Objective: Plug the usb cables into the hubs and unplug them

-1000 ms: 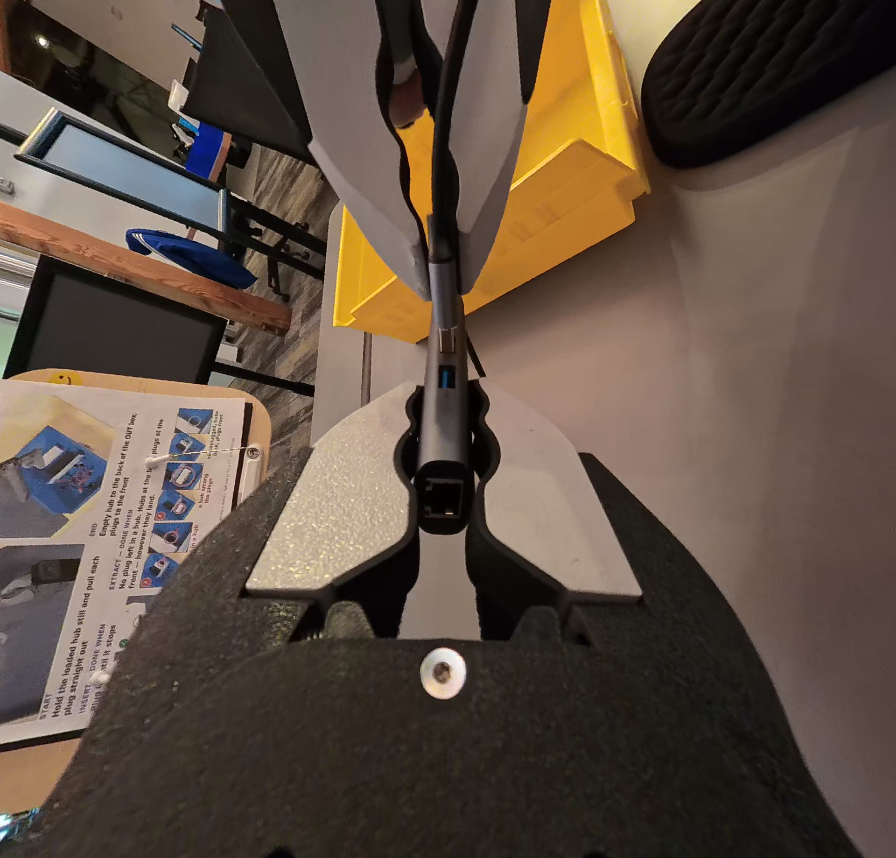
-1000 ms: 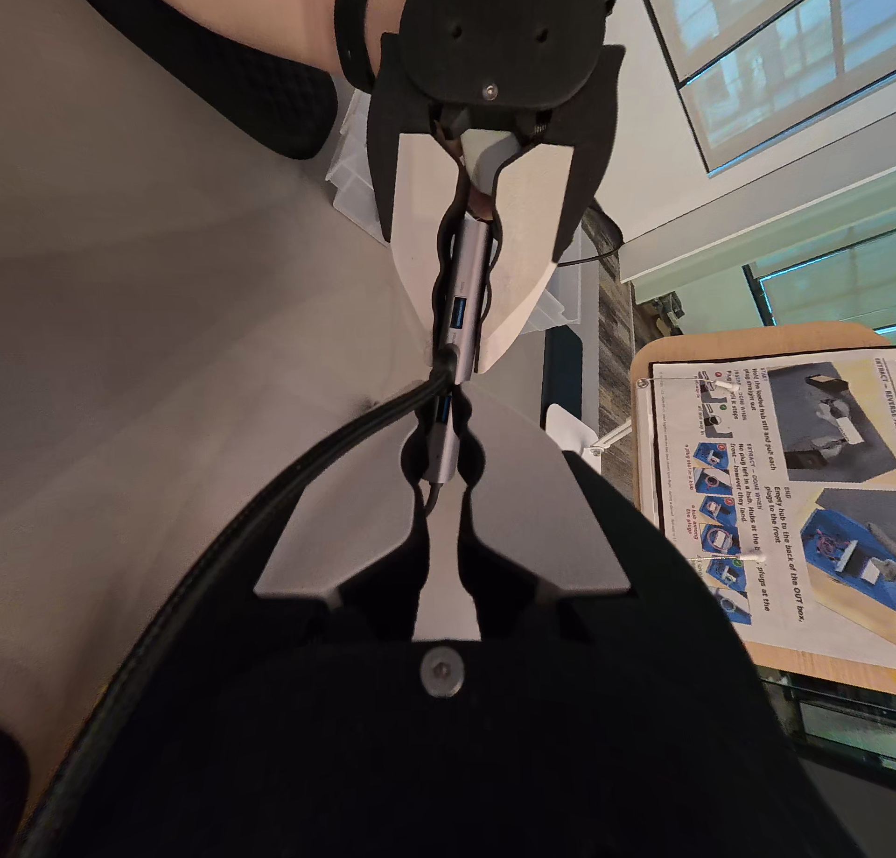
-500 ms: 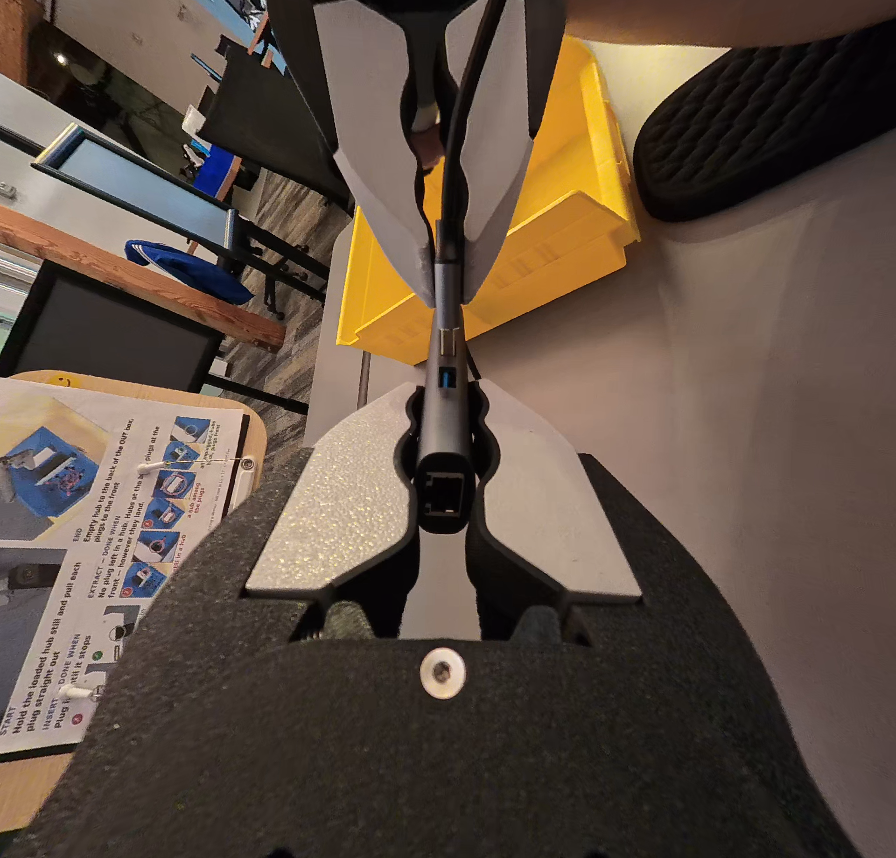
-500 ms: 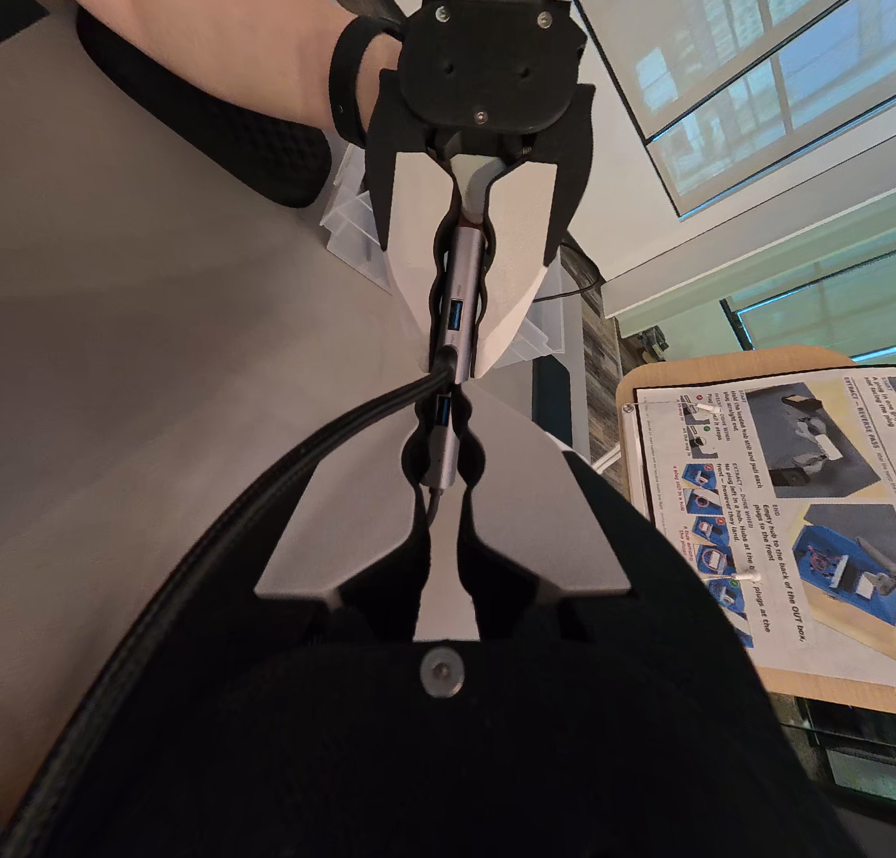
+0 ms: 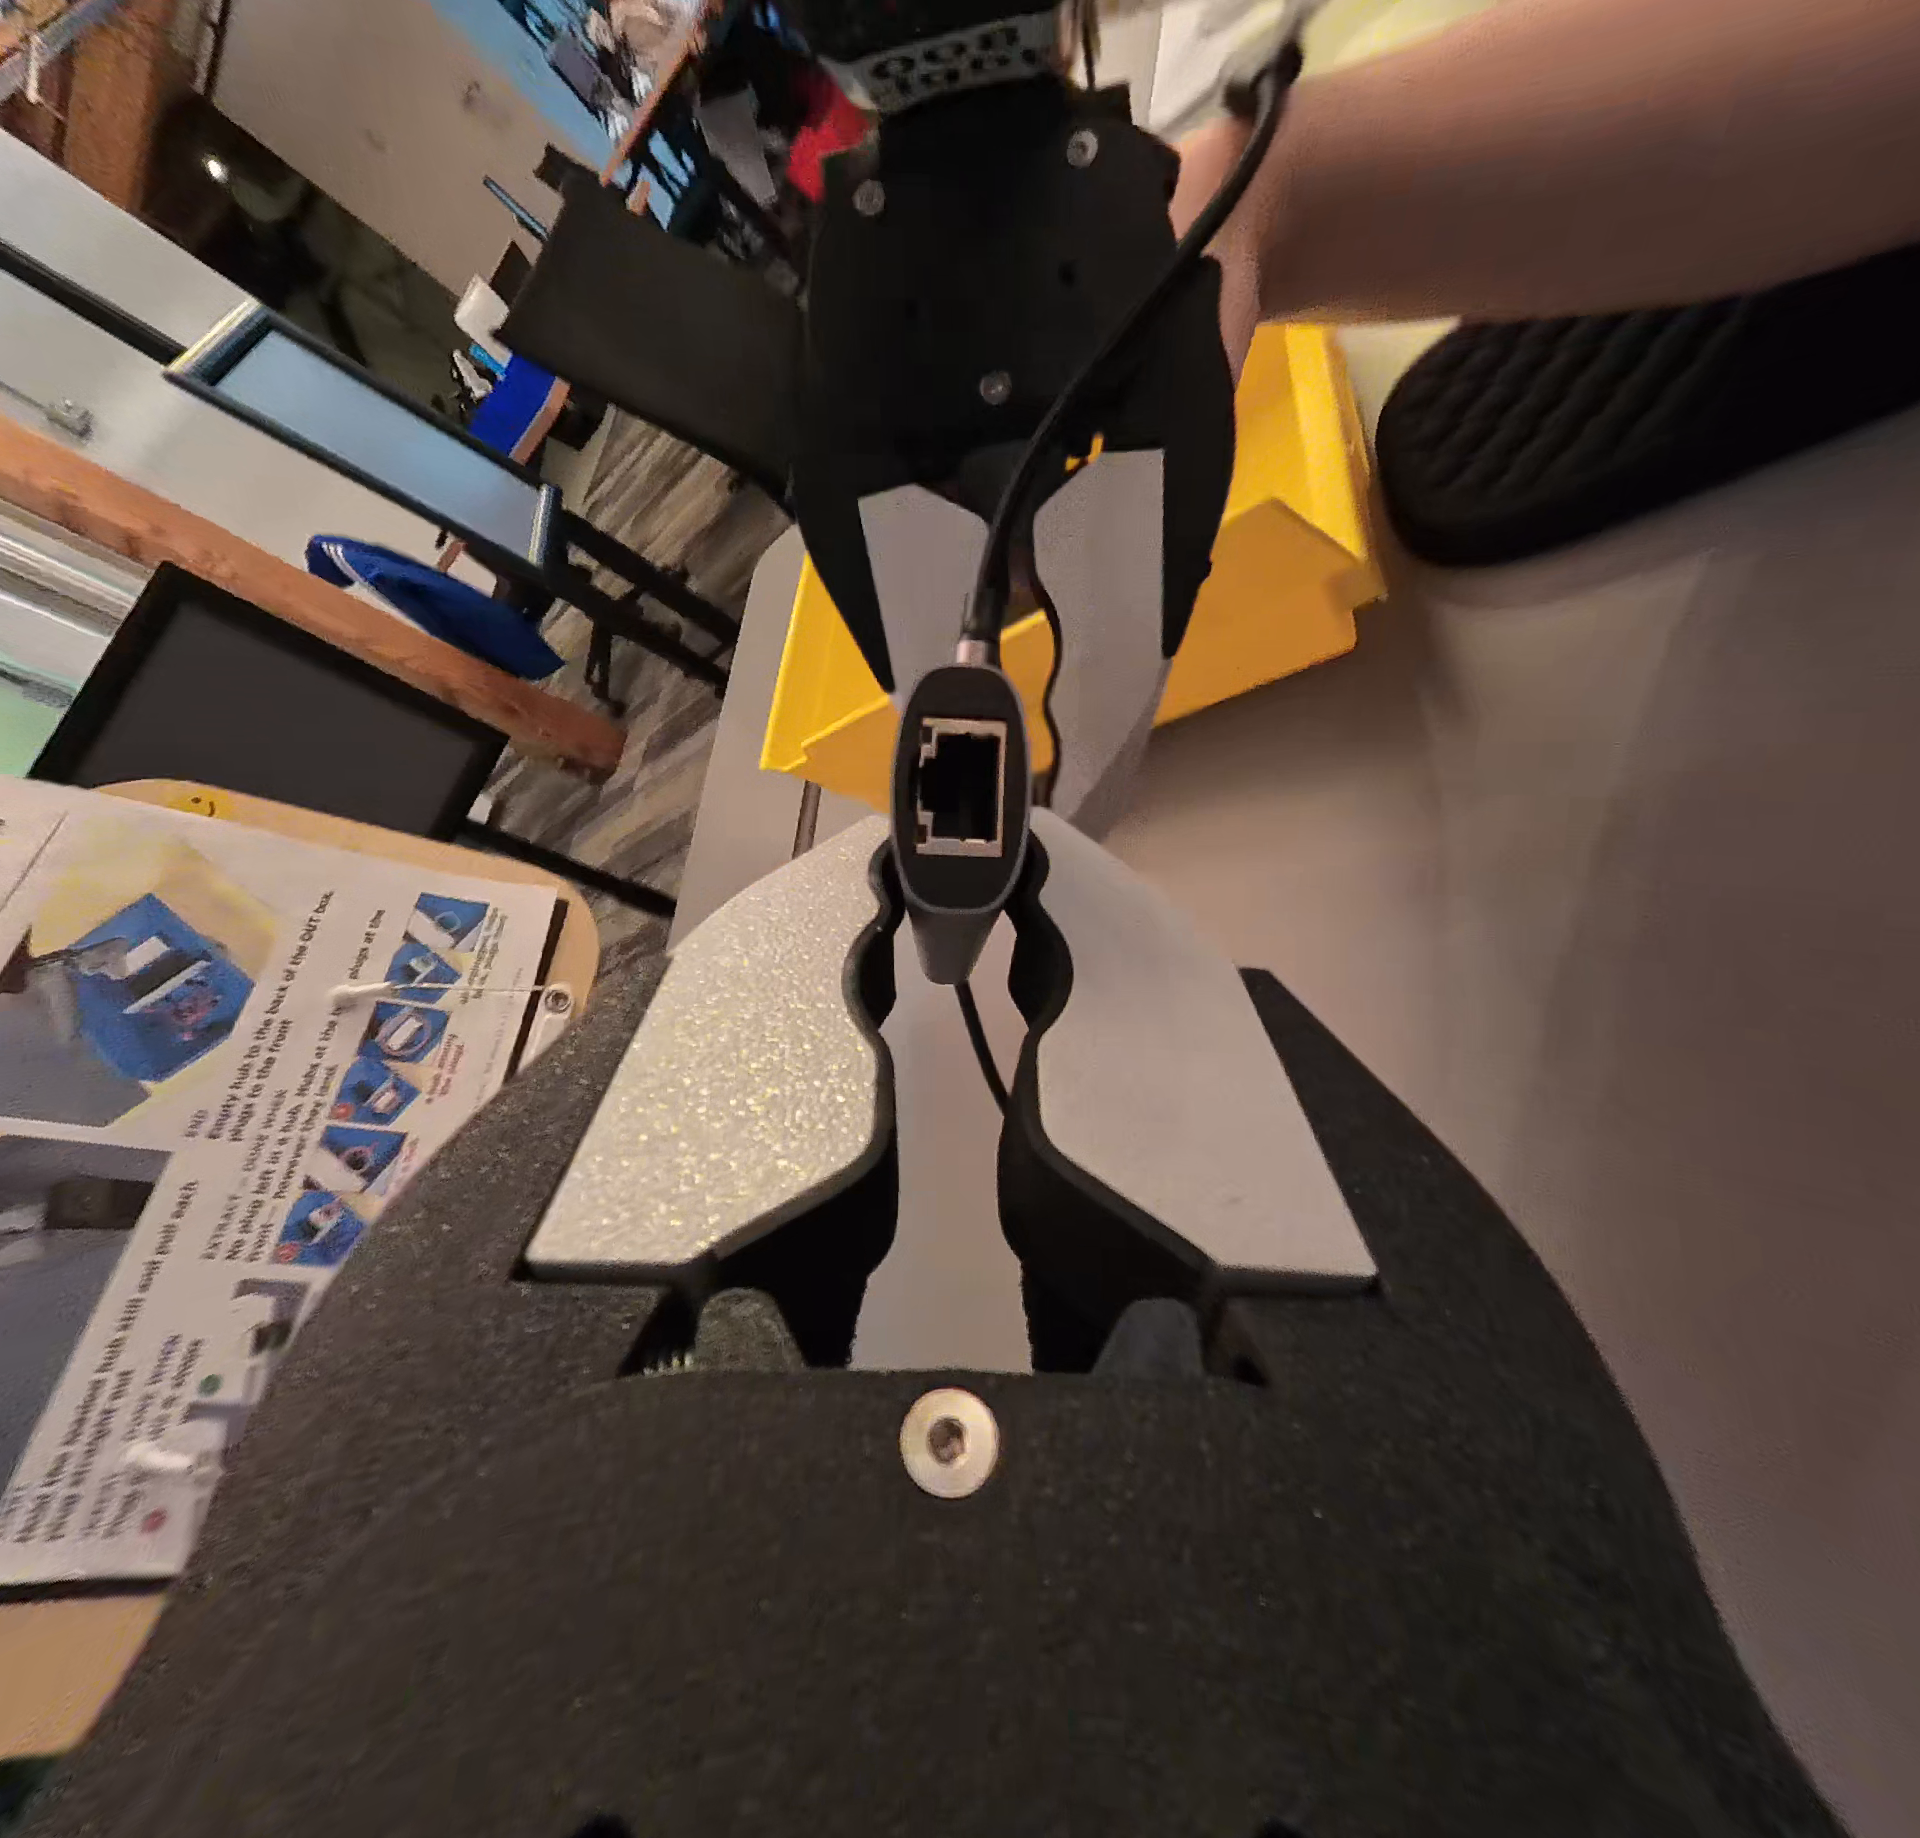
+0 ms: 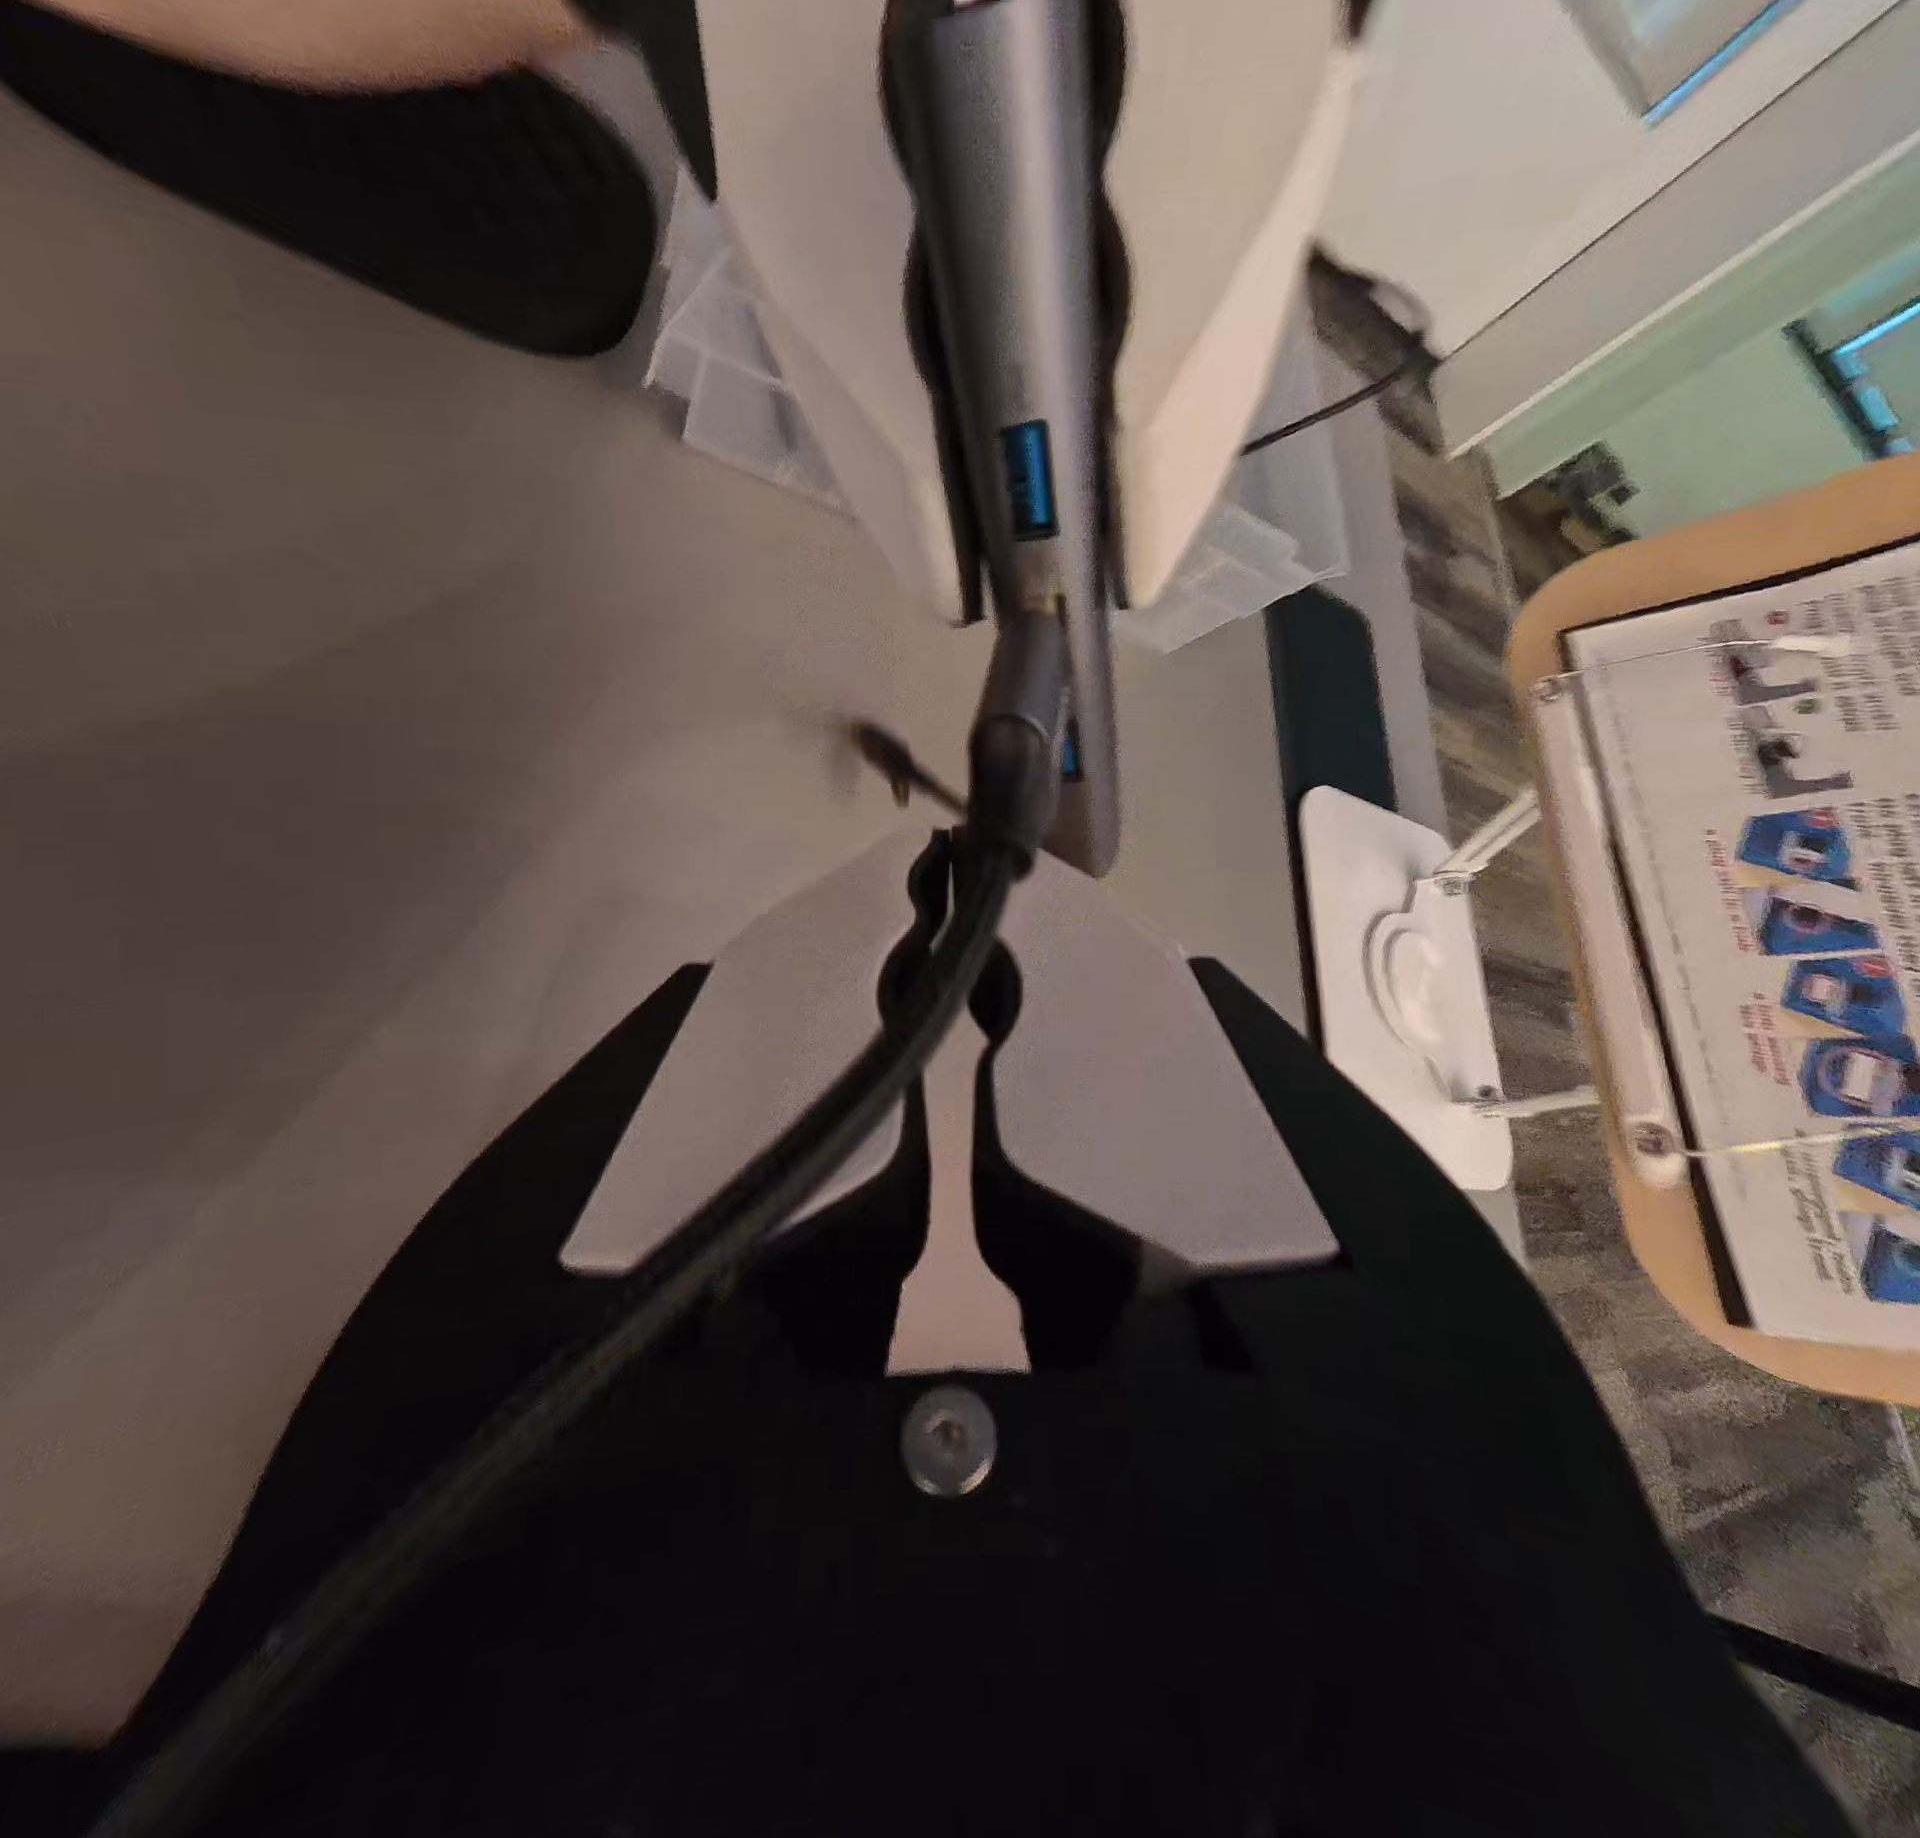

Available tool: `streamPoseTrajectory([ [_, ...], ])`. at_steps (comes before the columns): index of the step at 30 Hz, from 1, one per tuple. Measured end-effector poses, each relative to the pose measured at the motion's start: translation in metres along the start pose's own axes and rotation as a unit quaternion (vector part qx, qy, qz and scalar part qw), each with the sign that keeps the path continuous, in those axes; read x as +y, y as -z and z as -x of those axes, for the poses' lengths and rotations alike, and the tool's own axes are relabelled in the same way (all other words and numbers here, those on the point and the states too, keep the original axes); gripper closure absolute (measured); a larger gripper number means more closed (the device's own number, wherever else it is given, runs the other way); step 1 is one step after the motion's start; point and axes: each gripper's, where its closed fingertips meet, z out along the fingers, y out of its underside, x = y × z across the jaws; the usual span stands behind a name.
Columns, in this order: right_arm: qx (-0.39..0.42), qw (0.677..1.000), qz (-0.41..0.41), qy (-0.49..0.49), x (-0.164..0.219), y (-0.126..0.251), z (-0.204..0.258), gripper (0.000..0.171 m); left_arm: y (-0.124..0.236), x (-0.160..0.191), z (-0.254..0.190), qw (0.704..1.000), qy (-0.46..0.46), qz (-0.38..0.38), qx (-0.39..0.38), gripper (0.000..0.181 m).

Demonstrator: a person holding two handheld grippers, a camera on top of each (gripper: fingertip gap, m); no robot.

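Hub pinched in left gripper, socket end toward camera

Each gripper has a black, grainy-textured body, flared toward the camera, with one silver hex-socket screw on its centreline. The left gripper carries two flat grey fingers with wavy black-edged inner profiles. The right gripper is identical. Seen from the far side, its body shows several small screws and a pale patterned band at the top. A black wristband sits on the person's right wrist.
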Motion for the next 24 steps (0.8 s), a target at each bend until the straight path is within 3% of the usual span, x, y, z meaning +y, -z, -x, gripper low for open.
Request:
streamPoseTrajectory([
  [4,0.043,0.998,-0.05,-0.022,-0.01,0.017,-0.018,0.166,0.008,-0.005,0.012,0.997,0.05,-0.057,-0.006,0.164],
  [8,0.034,0.991,-0.052,-0.116,-0.006,0.018,-0.027,0.159,0.018,-0.005,0.027,0.995,0.056,-0.064,-0.044,0.164],
  [11,-0.021,0.982,-0.031,-0.183,-0.002,0.011,-0.014,0.155,0.021,-0.005,0.034,0.994,0.057,-0.061,-0.07,0.164],
  [13,-0.085,0.964,0.03,-0.25,0.013,0.003,0.006,0.144,0.024,-0.006,0.037,0.993,0.052,-0.065,-0.08,0.164],
  [16,-0.163,0.935,0.091,-0.301,0.027,-0.009,0.034,0.146,0.031,-0.01,0.045,0.991,0.045,-0.069,-0.106,0.164],
  [18,-0.196,0.921,0.046,-0.335,0.011,-0.018,0.039,0.15,0.035,-0.011,0.049,0.99,0.03,-0.065,-0.125,0.164],
  [21,-0.265,0.868,-0.007,-0.42,-0.011,-0.021,0.045,0.148,0.041,-0.018,0.05,0.987,0.016,-0.078,-0.138,0.164],
  [24,-0.266,0.857,-0.101,-0.429,-0.032,-0.019,0.028,0.147,0.045,-0.018,0.051,0.987,-0.004,-0.062,-0.147,0.164],
])
